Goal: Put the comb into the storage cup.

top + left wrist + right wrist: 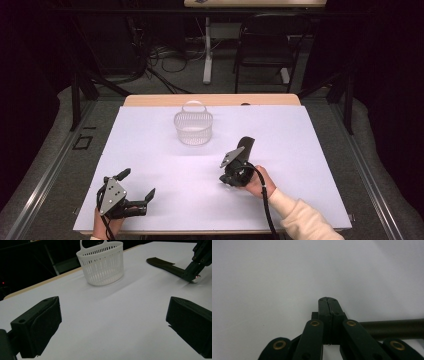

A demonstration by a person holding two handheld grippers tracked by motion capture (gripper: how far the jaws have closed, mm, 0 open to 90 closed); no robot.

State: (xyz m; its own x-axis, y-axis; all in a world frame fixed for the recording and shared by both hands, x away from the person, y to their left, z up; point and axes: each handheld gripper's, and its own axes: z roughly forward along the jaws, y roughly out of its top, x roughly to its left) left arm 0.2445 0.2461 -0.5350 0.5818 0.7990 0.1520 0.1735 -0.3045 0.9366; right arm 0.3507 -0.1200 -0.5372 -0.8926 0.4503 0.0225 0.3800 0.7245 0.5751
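Note:
My left gripper (pixel 138 182) rests at the table's near left corner, open, with bare white table between its jaws (pixel 112 322). My right gripper (pixel 232 172) is right of centre and tilts down at the table; its jaws are pressed together, shut (pixel 326 298). A long dark object (pixel 247 145) lies flat on the table just beyond it. In the left gripper view the right gripper's tip sits at the near end of this dark object (pixel 162 265). Its round shaft (pixel 392 328) runs off to the right behind the jaws' links; I cannot tell whether they touch.
A white slatted basket (pixel 193 127) with a handle stands upright at the table's middle back, also in the left gripper view (pixel 101 263). The white table sheet (pixel 150 150) has a wooden strip along its far edge. A black chair (pixel 265 45) and cables lie beyond.

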